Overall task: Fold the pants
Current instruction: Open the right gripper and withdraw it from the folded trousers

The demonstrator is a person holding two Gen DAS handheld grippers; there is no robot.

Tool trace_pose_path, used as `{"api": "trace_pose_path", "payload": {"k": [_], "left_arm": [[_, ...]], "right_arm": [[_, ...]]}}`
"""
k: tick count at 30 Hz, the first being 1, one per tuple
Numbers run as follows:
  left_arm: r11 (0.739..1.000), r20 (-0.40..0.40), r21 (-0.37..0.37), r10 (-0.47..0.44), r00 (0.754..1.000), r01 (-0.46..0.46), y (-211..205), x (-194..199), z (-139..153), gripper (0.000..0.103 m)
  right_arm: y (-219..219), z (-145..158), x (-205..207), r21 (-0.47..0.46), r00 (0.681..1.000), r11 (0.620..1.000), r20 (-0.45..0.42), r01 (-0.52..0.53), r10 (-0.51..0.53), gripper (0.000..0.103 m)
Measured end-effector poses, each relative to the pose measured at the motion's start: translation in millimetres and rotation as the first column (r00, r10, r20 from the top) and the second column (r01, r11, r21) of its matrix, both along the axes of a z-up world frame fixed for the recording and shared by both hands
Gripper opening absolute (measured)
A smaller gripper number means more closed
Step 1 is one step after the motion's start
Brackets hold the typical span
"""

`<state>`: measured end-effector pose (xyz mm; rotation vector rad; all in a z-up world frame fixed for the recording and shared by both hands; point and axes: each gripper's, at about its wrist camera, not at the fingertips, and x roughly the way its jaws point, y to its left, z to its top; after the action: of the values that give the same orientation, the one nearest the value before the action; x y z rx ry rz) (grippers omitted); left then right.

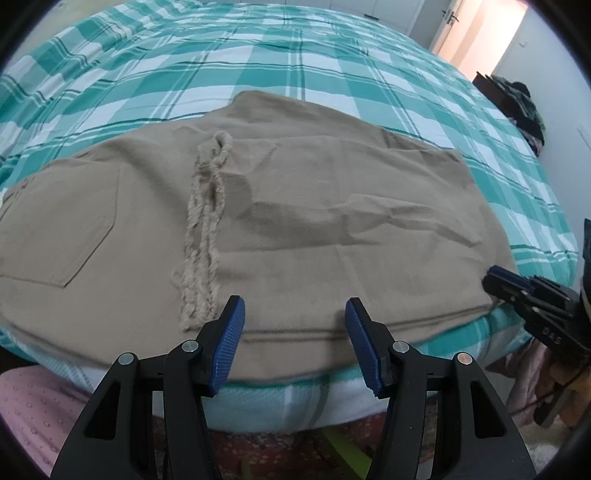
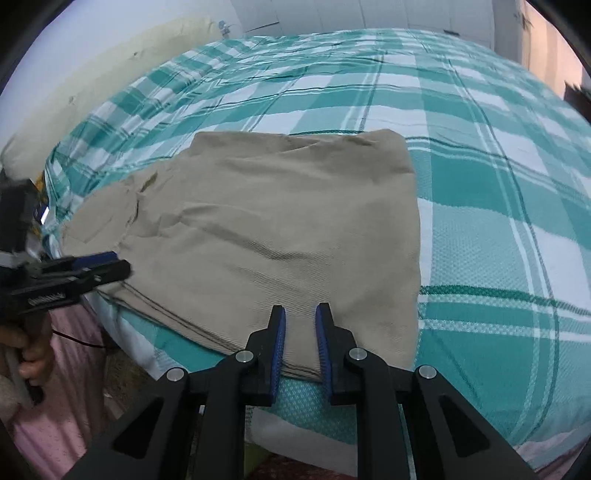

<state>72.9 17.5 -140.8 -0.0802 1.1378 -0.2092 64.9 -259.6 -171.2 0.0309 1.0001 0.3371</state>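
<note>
Tan pants (image 1: 295, 221) lie folded flat on the bed near its front edge, back pocket at the left and a frayed hem (image 1: 201, 236) across the middle. They also show in the right wrist view (image 2: 277, 229). My left gripper (image 1: 295, 317) is open and empty, just above the pants' near edge. My right gripper (image 2: 301, 325) is partly open and empty, over the near right corner of the pants. It shows from the side in the left wrist view (image 1: 498, 278). The left gripper shows at the left of the right wrist view (image 2: 107, 264).
The bed has a teal and white checked sheet (image 1: 258, 55). A cream pillow (image 2: 92, 85) lies at the bed's head. A pile of dark clothes (image 1: 517, 107) sits beyond the bed's far right side. A doorway (image 1: 487, 33) is behind it.
</note>
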Motion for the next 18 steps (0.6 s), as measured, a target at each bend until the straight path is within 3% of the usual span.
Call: {"api": "trace_pose_path", "payload": {"k": [8,12,14,18], "left_arm": [[0.997,0.001,-0.071,0.022,1.0,-0.022,18.1,-23.9,8.2,0.065],[0.987,0.011,-0.114,0.112,0.994,-0.11,50.6,-27.9,21.4,0.071],[0.966,0.008,-0.176,0.196,0.981,-0.192,83.2,-26.5,29.0,0.071],[0.845,-0.035,-0.35,0.419,0.907,-0.404,174.2,-25.6,38.7,0.073]], "right_arm": [[3.1,-4.9,-4.5,-0.026,0.999,1.0,0.038,-0.003,0.004,0.018],[3.6,-5.5,-5.3,-0.032,0.999,0.999,0.047,0.002,-0.001,0.018],[3.5,-5.5,-5.7,-0.03,0.999,1.0,0.048,0.005,-0.004,0.018],[3.7,-5.8,-5.7,-0.031,0.999,1.0,0.047,0.005,-0.003,0.018]]}}
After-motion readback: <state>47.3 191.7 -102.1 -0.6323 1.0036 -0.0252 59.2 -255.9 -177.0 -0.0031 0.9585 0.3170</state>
